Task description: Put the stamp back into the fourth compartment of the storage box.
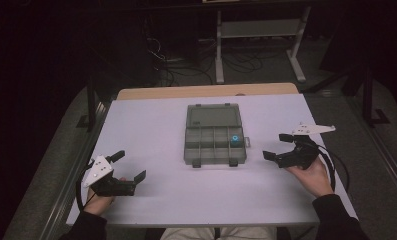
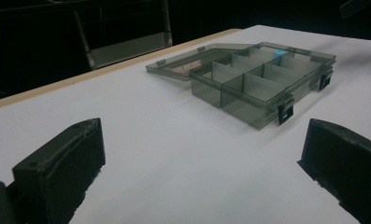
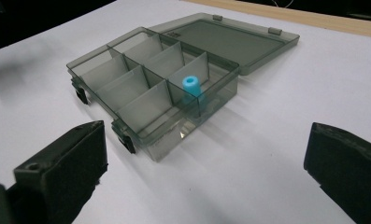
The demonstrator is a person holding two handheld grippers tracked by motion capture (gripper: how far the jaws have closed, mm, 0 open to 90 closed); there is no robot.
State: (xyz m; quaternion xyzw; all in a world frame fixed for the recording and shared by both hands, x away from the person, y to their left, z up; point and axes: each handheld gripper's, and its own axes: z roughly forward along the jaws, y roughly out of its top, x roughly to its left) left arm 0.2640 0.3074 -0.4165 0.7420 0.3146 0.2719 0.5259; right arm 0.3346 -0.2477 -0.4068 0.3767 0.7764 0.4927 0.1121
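blue piece (image 2: pixel 278 51) mostly hidden behind box dividers (image 2: pixel 248 79)

Smoky clear plastic box (image 3: pixel 150 88), glossy blue plastic piece (image 3: pixel 191 87), matt white tabletop (image 1: pixel 151 130).

A smoky translucent compartment box (image 1: pixel 215 140) lies open at frame centre, lid flat behind; a small blue cylinder (image 1: pixel 234 138) stands in its right-hand compartment.

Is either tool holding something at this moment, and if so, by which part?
Nothing is held. The left tool and the right tool are both open and apart from the open box on the table.
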